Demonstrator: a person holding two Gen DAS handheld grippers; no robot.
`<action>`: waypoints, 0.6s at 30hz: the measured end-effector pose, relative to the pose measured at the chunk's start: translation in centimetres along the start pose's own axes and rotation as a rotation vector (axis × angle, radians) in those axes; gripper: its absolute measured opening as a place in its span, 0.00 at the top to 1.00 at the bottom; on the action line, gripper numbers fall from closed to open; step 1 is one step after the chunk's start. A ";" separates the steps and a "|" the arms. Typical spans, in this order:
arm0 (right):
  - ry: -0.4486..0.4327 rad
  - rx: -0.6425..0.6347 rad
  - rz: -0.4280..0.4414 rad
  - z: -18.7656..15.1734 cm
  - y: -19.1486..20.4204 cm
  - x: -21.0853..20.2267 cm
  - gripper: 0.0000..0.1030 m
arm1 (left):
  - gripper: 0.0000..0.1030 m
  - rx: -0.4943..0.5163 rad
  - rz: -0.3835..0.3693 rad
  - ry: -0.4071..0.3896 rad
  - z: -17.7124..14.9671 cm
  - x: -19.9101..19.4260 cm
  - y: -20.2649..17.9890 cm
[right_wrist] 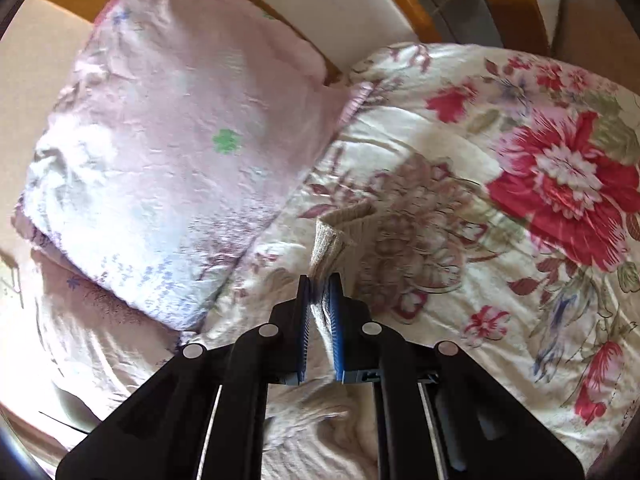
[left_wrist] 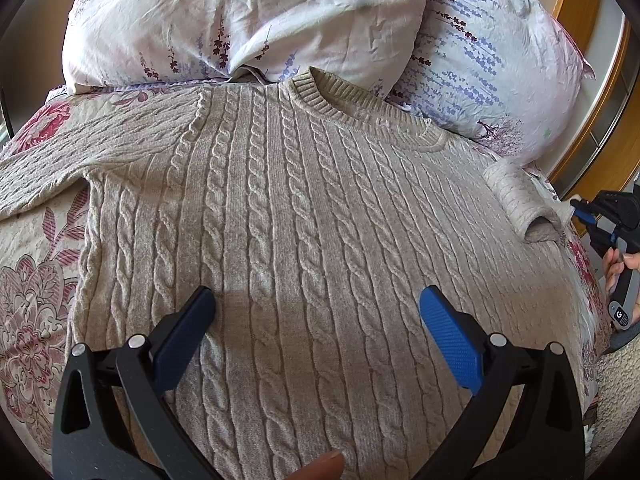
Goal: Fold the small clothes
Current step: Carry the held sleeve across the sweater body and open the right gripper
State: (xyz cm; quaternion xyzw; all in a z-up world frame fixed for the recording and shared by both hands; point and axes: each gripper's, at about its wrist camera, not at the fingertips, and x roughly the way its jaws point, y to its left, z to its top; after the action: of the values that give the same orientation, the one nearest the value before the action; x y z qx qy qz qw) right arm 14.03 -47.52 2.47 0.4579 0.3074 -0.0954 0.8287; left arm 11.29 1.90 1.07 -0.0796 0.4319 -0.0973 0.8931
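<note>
Right gripper (right_wrist: 320, 280) clamped on sleeve (right_wrist: 334, 236) near the cuff, knit pinched between blue pads (right_wrist: 338, 320), cuff end sticking out past the tips. Seen too in left view at far right (left_wrist: 580, 210), gripping the cuff of the folded-in sleeve (left_wrist: 524, 200). Left gripper (left_wrist: 316, 304) wide open, holding nothing, poised over sweater (left_wrist: 280, 200) mid-body; cannot tell if touching the knit.

Sweater spread face-up on bedspread (right_wrist: 520, 160), collar near pillows (left_wrist: 240, 20), other sleeve (left_wrist: 60, 156) stretched out left, flat.

Risks, judged:
- Thin bite near cuff; bulky cable knit likely to slip out if pulled fast.
- Body not pinned by left gripper, so dragging sleeve across could shift or bunch the whole sweater.
- Stretchy knit may sag, giving a crooked fold line.
- Collar close to pillows; could snag or ride up there.
</note>
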 end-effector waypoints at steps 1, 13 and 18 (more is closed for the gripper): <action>-0.002 -0.029 0.038 -0.1 1.4 -0.4 0.90 | 0.02 0.000 0.000 0.000 0.0 0.0 0.0; 0.291 -0.362 0.423 -12.0 19.5 4.5 0.90 | 0.02 -0.040 -0.049 -0.018 0.0 -0.3 0.7; 0.511 -0.404 0.391 -18.9 19.9 10.2 0.90 | 0.02 -0.082 -0.105 -0.040 -0.2 -0.7 1.5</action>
State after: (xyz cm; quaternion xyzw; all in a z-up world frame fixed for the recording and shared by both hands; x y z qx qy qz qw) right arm 22.92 -19.60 2.95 0.3444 0.4238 0.2442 0.8013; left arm 10.87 3.56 1.18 -0.1408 0.4130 -0.1248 0.8911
